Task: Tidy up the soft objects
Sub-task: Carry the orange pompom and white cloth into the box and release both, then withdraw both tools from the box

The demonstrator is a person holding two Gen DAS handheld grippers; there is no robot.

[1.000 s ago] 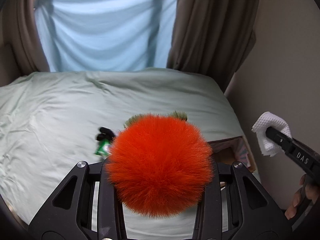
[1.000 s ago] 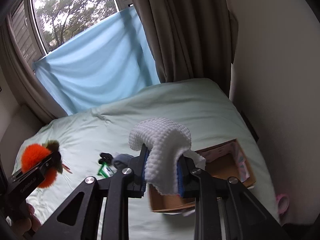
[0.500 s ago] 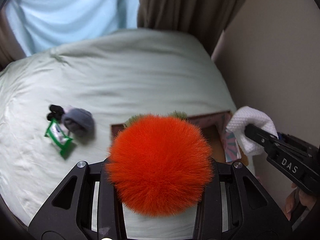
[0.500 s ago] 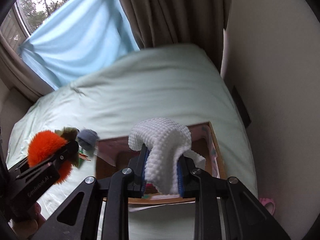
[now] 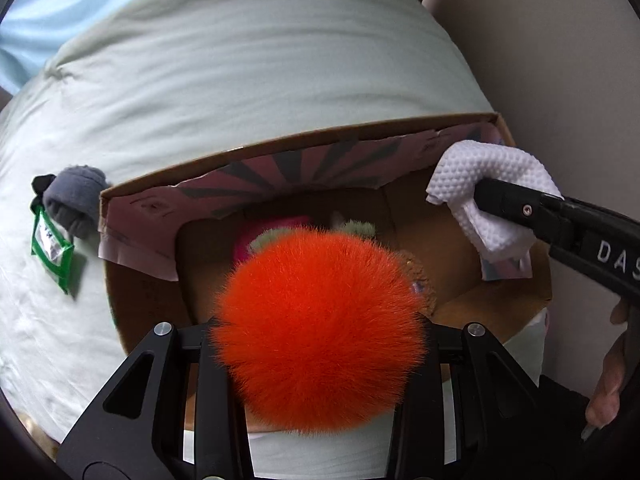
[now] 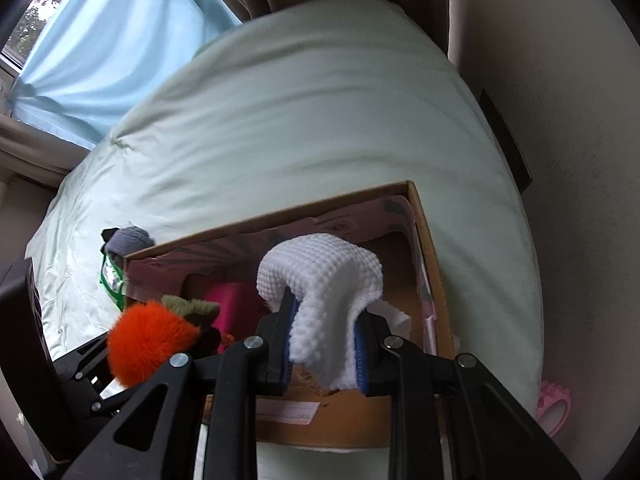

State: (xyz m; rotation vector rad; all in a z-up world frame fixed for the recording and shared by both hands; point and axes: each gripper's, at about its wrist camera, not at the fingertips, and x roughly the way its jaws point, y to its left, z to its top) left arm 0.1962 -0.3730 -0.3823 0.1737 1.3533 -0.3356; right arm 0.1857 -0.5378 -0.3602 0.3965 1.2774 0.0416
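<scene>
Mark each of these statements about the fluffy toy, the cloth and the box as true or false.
1. The left gripper clamps a fluffy orange pompom toy. True.
2. The right gripper is open and holds nothing. False: it is shut on a white waffle-textured cloth.
3. The open brown cardboard box lies on the pale green bed sheet. True.
4. The grey rolled sock lies inside the box. False: it lies on the sheet outside the box's left wall, beside a green packet.
5. A bright pink item shows inside the box. True.
</scene>
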